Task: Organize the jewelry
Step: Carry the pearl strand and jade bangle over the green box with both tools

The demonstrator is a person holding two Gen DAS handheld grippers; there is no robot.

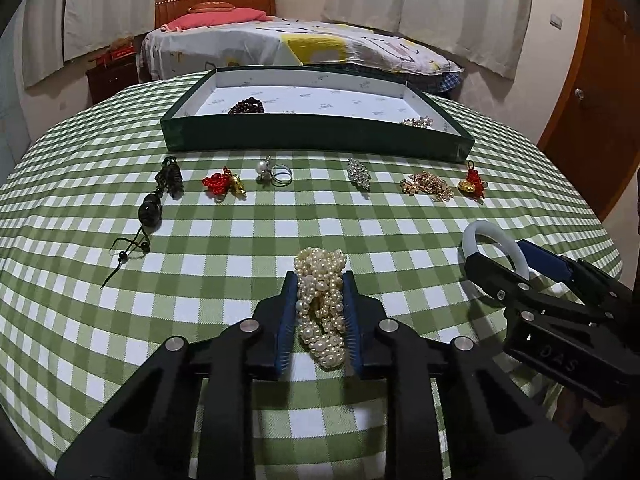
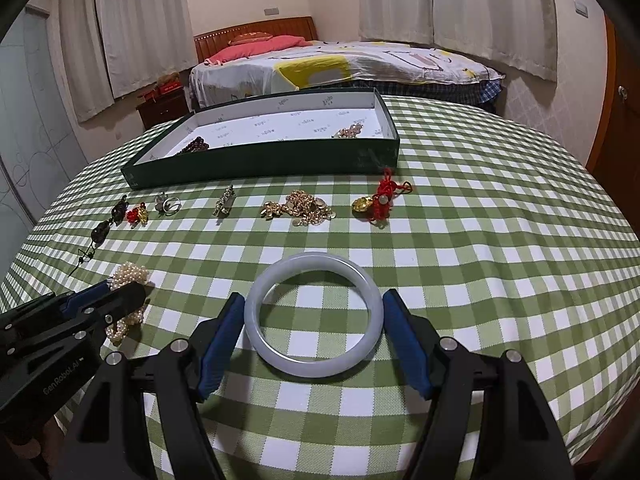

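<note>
A bunch of cream pearl strands point(image 1: 320, 308) lies on the green checked tablecloth, and my left gripper point(image 1: 320, 280) is shut on it, blue pads pressed against both sides. A white jade-like bangle point(image 2: 312, 360) lies flat on the cloth to the right. My right gripper point(image 2: 314, 300) spans it, each pad touching the bangle's outer edge. The left wrist view shows the bangle point(image 1: 486, 229) and right gripper point(image 1: 498, 252) at the right. A green tray point(image 1: 312, 140) with a white lining stands at the back, holding a dark red bead bracelet point(image 1: 247, 105) and a gold piece point(image 1: 418, 122).
In front of the tray lies a row of pieces: black tasselled pendant point(image 1: 150, 212), red knot charm point(image 1: 220, 184), pearl ring point(image 1: 276, 174), rhinestone brooch point(image 1: 359, 174), gold chain pile point(image 1: 426, 186), red and gold charm point(image 1: 472, 184). A bed stands beyond the table.
</note>
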